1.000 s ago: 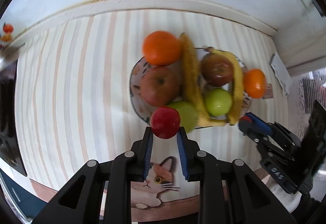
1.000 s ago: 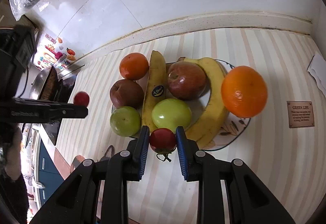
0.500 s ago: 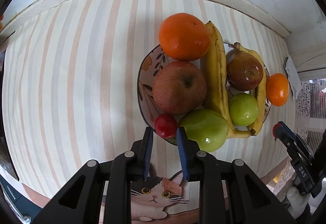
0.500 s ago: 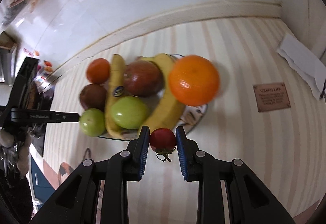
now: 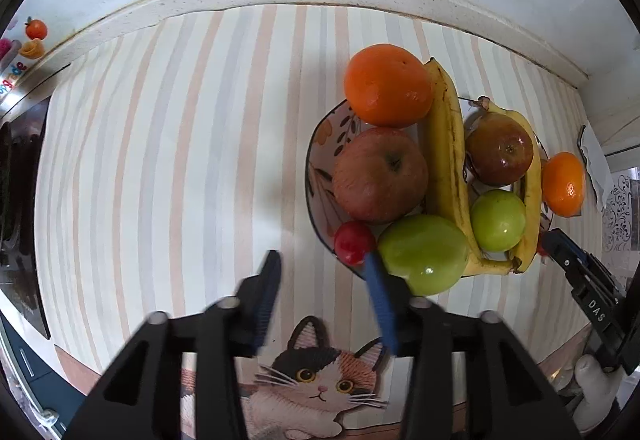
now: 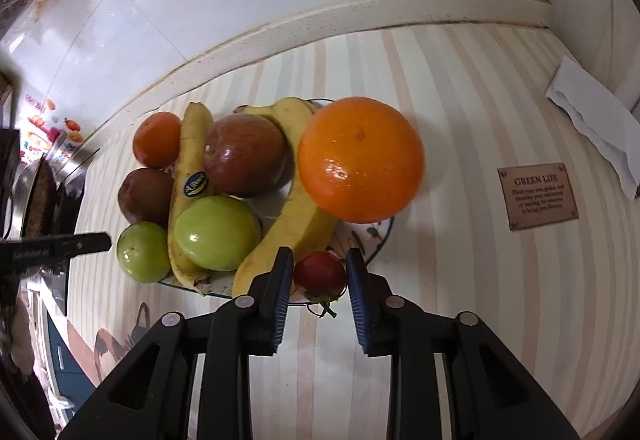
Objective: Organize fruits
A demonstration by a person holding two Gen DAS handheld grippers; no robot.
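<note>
Jaws opening over the fruit plate (image 5: pixel 316 144)

Left gripper (image 5: pixel 322 272) has let go; its red fruit (image 5: pixel 354 242) now rests on the plate rim. Right gripper (image 6: pixel 320 276) is parting around its red fruit (image 6: pixel 320 274), earlier clamped.

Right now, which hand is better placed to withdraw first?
Left. The left gripper, jaws opening, already clears its small red fruit on the patterned plate; the right gripper, opening, brackets its own.
</note>
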